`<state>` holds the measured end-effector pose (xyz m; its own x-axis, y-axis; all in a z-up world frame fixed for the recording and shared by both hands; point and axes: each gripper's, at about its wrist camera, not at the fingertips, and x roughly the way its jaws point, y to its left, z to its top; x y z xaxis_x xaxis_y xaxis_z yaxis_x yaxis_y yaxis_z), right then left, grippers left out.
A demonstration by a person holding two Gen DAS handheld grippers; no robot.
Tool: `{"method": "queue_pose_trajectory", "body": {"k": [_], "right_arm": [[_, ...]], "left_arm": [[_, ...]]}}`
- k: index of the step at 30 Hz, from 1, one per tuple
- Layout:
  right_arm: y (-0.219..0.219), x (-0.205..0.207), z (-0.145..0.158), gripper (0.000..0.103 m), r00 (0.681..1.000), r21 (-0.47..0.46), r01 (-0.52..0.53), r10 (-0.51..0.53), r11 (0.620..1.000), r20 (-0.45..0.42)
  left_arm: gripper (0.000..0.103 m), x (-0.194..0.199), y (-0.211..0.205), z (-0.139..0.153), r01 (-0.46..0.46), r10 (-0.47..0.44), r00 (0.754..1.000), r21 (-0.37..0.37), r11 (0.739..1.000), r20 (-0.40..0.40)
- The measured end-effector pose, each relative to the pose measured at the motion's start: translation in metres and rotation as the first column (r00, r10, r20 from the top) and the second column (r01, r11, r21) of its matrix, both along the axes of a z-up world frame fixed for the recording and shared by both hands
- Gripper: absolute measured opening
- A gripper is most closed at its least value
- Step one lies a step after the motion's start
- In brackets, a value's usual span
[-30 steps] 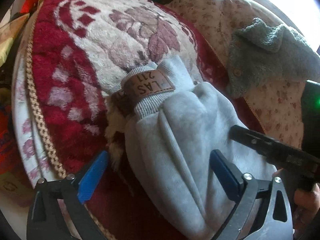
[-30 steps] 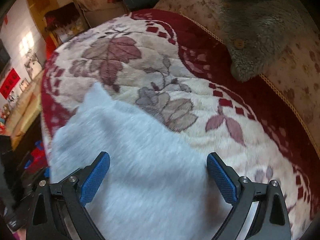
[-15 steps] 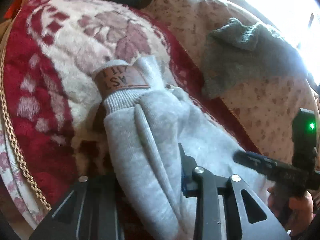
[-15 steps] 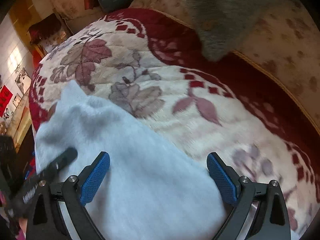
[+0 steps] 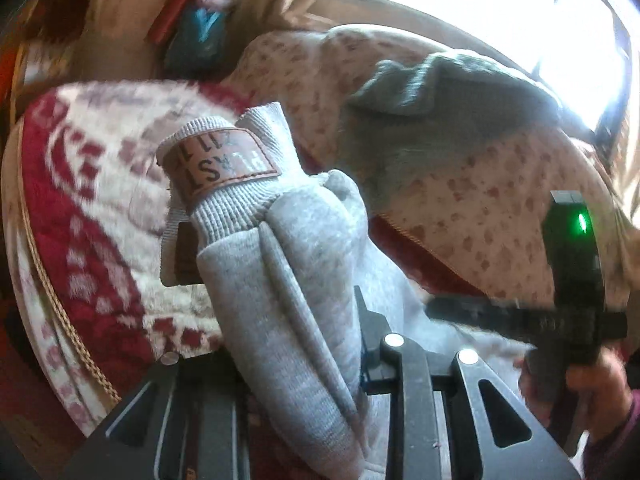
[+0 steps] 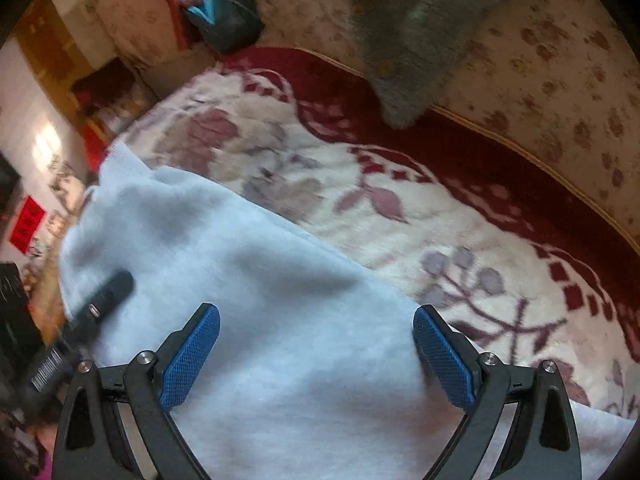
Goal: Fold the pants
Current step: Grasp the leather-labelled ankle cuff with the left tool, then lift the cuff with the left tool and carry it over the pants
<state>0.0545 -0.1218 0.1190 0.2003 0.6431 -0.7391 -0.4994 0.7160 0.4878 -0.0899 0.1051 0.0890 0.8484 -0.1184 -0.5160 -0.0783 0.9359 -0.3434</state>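
The light grey fleece pants lie on a red and white floral blanket. In the left wrist view my left gripper is shut on a bunched fold of the pants, near the ribbed cuff with a brown leather patch, and lifts it off the blanket. In the right wrist view the pants spread flat under my right gripper, which is open with its blue pads over the cloth. The right gripper also shows in the left wrist view, beside the pants.
A grey fuzzy garment with buttons lies on a beige flowered cover at the back. A teal bag and clutter stand beyond the blanket's far edge. A gold cord trims the blanket's left edge.
My left gripper closed on the pants fold and raised it, so the cuff now stands higher. My right gripper stayed open and shifted a little over the flat cloth.
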Motion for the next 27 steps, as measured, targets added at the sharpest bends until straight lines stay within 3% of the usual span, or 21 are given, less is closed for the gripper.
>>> {"method": "queue_pose_trajectory", "body": {"k": [4, 10, 13, 17, 21, 23, 27], "right_arm": [[0.004, 0.004, 0.017, 0.100, 1.000, 0.022, 0.017, -0.017, 1.000, -0.003], [0.000, 0.020, 0.026, 0.100, 0.999, -0.055, 0.044, -0.043, 0.997, 0.031], [-0.006, 0.031, 0.033, 0.100, 0.999, 0.010, 0.032, -0.032, 0.999, 0.012], [-0.026, 0.050, 0.031, 0.100, 0.987, 0.209, 0.046, -0.011, 0.977, -0.163], [-0.031, 0.062, 0.020, 0.100, 0.903, 0.371, 0.077, 0.093, 0.926, -0.419], [-0.030, 0.063, 0.022, 0.103, 0.863, 0.383, 0.084, 0.125, 0.920, -0.489], [-0.034, 0.056, 0.030, 0.103, 0.850, 0.335, 0.066, 0.123, 0.940, -0.513]], "left_arm": [[0.027, -0.011, -0.019, 0.017, 0.043, -0.046, 0.998, 0.048, 0.998, 0.048], [0.027, -0.017, -0.046, 0.035, 0.099, -0.108, 0.990, 0.099, 0.990, 0.088], [0.027, -0.021, -0.052, 0.038, 0.115, -0.126, 0.988, 0.119, 0.986, 0.094], [0.027, -0.028, -0.060, 0.037, 0.132, -0.150, 0.984, 0.168, 0.977, 0.099], [0.027, -0.038, -0.084, 0.035, 0.158, -0.190, 0.975, 0.250, 0.955, 0.112], [0.027, -0.043, -0.100, 0.034, 0.176, -0.221, 0.968, 0.301, 0.937, 0.121], [0.027, -0.053, -0.130, 0.028, 0.213, -0.272, 0.954, 0.354, 0.911, 0.125]]}}
